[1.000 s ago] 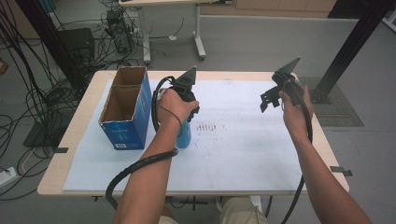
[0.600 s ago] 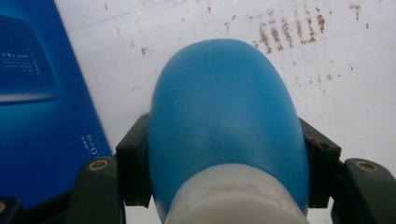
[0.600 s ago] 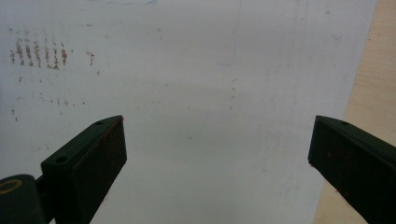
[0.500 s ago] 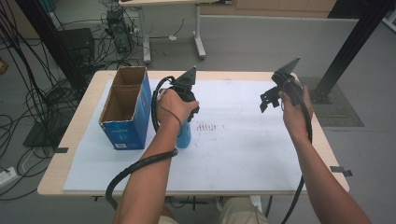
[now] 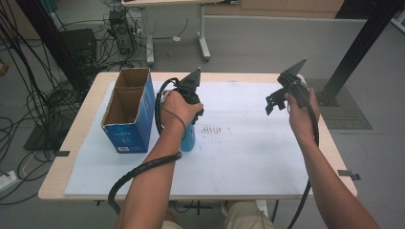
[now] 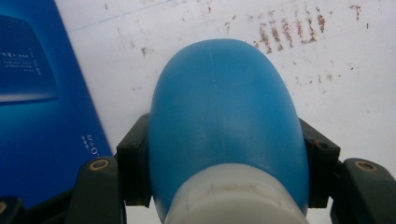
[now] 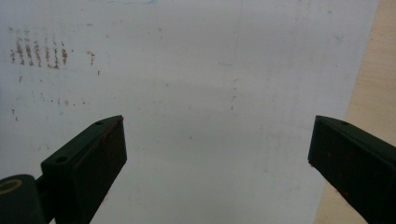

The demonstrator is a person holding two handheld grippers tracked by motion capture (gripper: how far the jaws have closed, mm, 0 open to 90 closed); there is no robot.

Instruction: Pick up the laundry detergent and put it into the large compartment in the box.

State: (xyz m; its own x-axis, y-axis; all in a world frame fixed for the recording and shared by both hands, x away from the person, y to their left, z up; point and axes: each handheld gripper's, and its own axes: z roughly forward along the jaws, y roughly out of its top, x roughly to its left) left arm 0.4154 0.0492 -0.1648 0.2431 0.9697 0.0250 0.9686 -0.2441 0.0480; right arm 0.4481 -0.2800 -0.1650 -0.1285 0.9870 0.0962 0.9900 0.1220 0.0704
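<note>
On the white table sheet [image 5: 248, 157], just right of the blue box [image 5: 128, 125], the left gripper [image 6: 224, 158] clamps the blue bottle [image 6: 226, 116]; the right gripper [image 7: 217, 154] gapes empty.

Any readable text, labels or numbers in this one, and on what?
Box, left gripper view: small pale lines of print on the blue side, too blurred to read.
Box, high view: small white label low on the side, too small to read.
Bottle: no print on its blue side.
Mat: brown smudge rows, not writing.
</note>
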